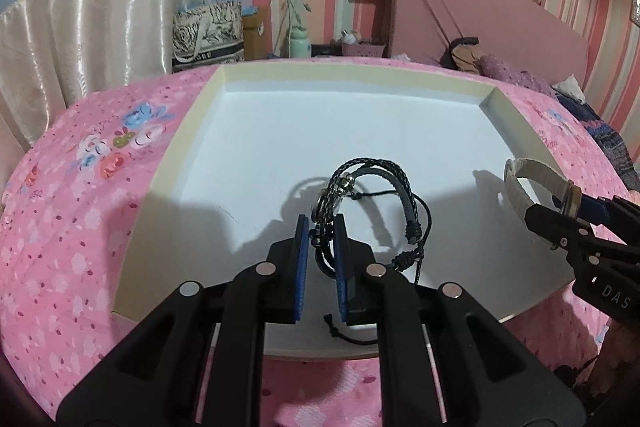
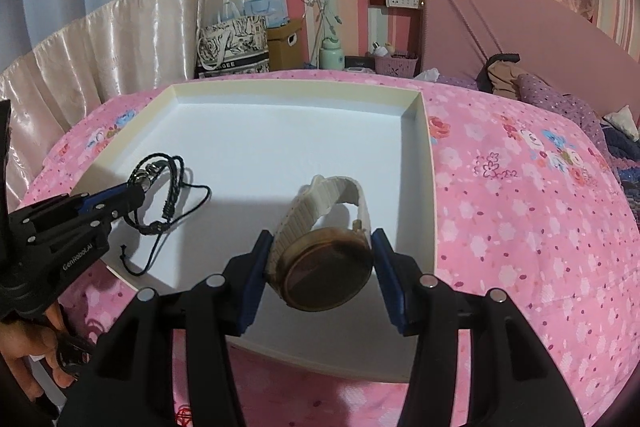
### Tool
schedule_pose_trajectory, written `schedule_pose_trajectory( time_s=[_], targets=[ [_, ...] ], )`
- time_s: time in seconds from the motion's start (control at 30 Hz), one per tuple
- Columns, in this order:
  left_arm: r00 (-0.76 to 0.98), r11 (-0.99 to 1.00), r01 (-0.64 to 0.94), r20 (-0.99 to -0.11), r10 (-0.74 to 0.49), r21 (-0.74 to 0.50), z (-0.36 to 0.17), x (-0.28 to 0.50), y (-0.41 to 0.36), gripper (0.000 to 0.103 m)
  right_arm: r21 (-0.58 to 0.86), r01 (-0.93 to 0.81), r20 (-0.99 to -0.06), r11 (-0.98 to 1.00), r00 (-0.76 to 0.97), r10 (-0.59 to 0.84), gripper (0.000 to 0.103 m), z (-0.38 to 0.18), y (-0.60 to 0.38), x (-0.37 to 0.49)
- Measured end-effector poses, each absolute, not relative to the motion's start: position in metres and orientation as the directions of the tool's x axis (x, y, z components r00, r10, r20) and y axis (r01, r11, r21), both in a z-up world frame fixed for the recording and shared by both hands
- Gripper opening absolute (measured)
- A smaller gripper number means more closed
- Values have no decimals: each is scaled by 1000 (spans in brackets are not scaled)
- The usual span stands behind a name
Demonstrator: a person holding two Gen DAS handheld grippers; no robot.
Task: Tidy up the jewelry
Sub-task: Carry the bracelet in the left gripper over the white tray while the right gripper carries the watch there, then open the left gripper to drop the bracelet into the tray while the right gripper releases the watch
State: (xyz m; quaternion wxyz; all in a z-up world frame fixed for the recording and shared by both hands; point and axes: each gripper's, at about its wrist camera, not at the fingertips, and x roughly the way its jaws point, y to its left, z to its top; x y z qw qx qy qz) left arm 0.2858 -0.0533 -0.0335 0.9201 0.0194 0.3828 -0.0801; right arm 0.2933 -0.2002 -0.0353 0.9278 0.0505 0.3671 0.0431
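A shallow white tray [image 1: 172, 163] with a cream rim lies on the pink floral bedspread; it also shows in the right wrist view [image 2: 426, 163]. My left gripper [image 1: 322, 227] is shut on a black braided cord bracelet [image 1: 384, 175] with metal beads, held just above the tray floor; the bracelet also shows in the right wrist view [image 2: 164, 183]. My right gripper [image 2: 322, 247] is shut on a gold-cased watch [image 2: 328, 271] with a cream strap, above the tray's right part. The watch [image 1: 532, 183] and right gripper show at the right of the left wrist view.
The pink bedspread [image 2: 520, 227] surrounds the tray. A pink headboard [image 1: 480, 19] and dark clothes [image 1: 468, 55] lie at the back right. A patterned tote bag [image 1: 208, 35], a cardboard box and a green bottle [image 1: 300, 43] stand beyond the bed.
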Motion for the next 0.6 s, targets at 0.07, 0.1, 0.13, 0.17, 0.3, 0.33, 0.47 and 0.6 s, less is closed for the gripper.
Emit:
schedule_pose_trajectory(
  time_s=[0.07,0.1,0.13,0.17,0.3,0.33,0.47,0.6],
  targets=[
    [689,986,167,-712,-135,-25,-35,287,-54,10,122,-38,-678,992,727,111,51,-35,-200,293],
    [687,985,169,-714,-134,-22,-36,288,-55,11,120,-35,-676,992,729,108,52,-35,-200,292],
    [688,986,168,-713,-133,-21,-36,288,-56,11,119,-35,-673,992,732,107,51,-34,-200,291],
    [689,986,168,-712,-132,-20,-35,289,-55,11,118,-36,-671,992,734,106,51,-33,-200,291],
    [693,987,160,-710,-123,-14,-36,289,-57,22,112,-25,-664,993,742,93,62,-31,-200,289],
    [696,988,157,-708,-120,-13,-35,289,-56,24,115,-22,-660,993,746,93,69,-30,-200,289],
    [696,988,155,-708,-117,-11,-35,289,-57,29,133,-16,-648,991,755,99,72,-28,-204,286],
    [710,989,146,-696,-106,-1,-33,286,-58,44,145,-23,-633,989,766,110,76,-25,-204,284]
  ],
)
